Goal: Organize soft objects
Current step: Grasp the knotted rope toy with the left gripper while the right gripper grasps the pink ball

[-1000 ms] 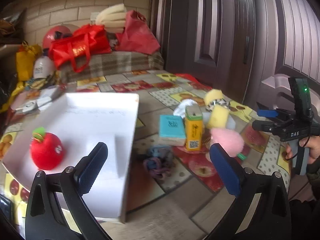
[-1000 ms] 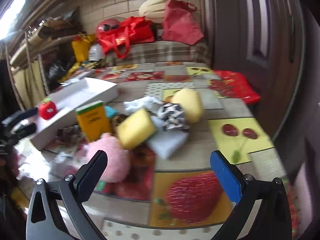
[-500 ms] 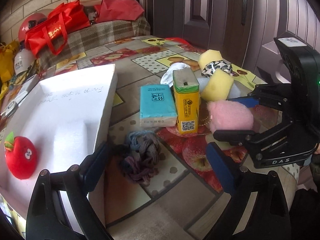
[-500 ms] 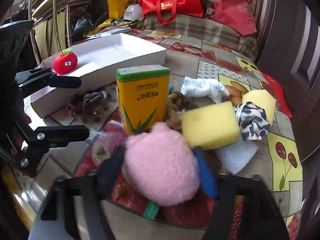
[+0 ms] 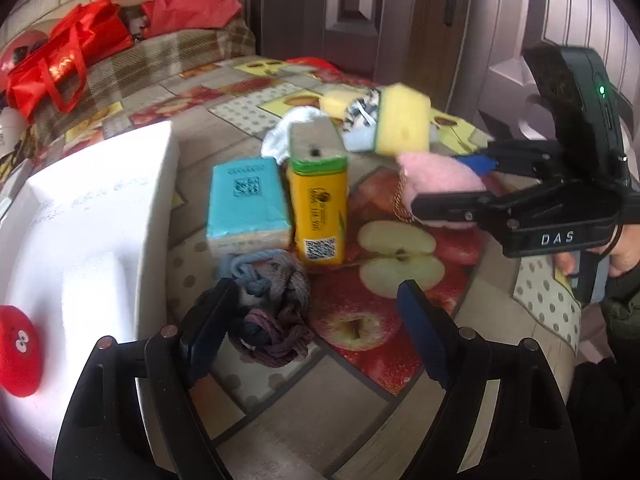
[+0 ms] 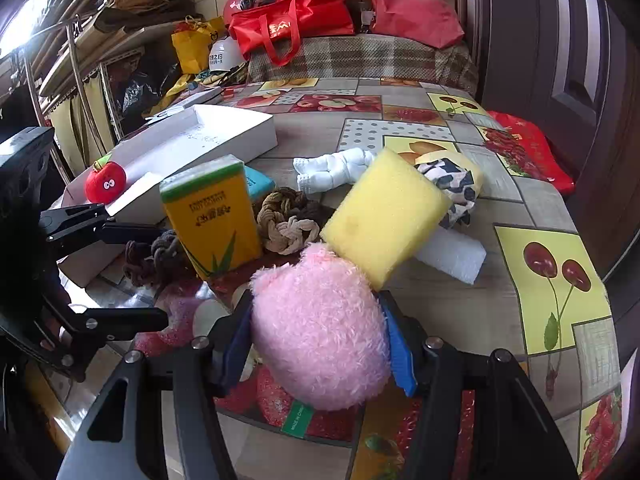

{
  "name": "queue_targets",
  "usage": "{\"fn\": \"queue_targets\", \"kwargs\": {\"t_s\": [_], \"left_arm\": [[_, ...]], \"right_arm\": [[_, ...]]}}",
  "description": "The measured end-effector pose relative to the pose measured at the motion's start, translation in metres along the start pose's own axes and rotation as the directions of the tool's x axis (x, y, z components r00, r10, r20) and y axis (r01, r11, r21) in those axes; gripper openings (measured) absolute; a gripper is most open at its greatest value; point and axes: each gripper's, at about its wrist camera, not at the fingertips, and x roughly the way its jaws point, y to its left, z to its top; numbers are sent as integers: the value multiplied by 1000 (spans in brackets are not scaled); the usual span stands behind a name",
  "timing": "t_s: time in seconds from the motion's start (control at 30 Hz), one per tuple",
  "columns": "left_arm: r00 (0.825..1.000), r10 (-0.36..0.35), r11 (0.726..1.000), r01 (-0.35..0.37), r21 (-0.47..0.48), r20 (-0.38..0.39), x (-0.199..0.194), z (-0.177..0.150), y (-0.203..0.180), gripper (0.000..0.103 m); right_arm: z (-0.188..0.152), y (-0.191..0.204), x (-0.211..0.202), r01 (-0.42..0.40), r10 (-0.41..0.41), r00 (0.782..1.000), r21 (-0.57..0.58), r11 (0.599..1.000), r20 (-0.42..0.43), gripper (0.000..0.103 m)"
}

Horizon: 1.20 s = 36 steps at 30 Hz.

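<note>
My right gripper (image 6: 318, 340) is shut on a fluffy pink plush (image 6: 320, 332), both blue pads pressed into its sides. In the left wrist view the right gripper (image 5: 444, 182) and the pink plush (image 5: 436, 176) are at the right. A yellow sponge (image 6: 384, 216) leans tilted on the plush. My left gripper (image 5: 316, 330) straddles a dark knotted rope bundle (image 5: 272, 308) and its jaws are closing. The bundle sits by the left pad; the right pad stands clear of it. A red apple plush (image 5: 16, 352) lies in the white foam tray (image 5: 100, 200).
A yellow carton (image 5: 318, 204) stands upright next to a teal tissue pack (image 5: 248, 200), just behind the bundle. A beige knotted rope (image 6: 288, 224), a white toy figure (image 6: 336, 168), a black-and-white cloth (image 6: 452, 188) and a white foam block (image 6: 452, 256) crowd the middle. Red bags lie beyond.
My right gripper came down over the pink plush and shut on it. My left gripper swung from the tray toward the rope bundle, dropped around it, and its jaws narrowed.
</note>
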Motion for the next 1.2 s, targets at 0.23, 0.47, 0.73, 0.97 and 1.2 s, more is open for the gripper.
{"fn": "queue_targets", "kwargs": {"t_s": [0.23,0.47,0.73,0.97,1.2], "left_arm": [[995,101,995,-100,-16,24,-2,5,5,83],[997,55,992,-49,115,-47,15,1,-22,82],[986,153,987,-149,52,-73,21,2,1,78],[994,86,993,-79,88,-70,19,0,-10,28],[993,116,991,-115,70,-11,9,0,-9,25]], "right_arm": [[1,1,0,-3,3,1000,-8,1000,3,59],[1,2,1,-1,1,1000,-8,1000,1,59],[1,2,3,-2,2,1000,-11,1000,-7,59],[-1,11,0,1,0,1000,-63,998,11,59],[-3,9,-23,13,-6,991,-55,998,132,56]]}}
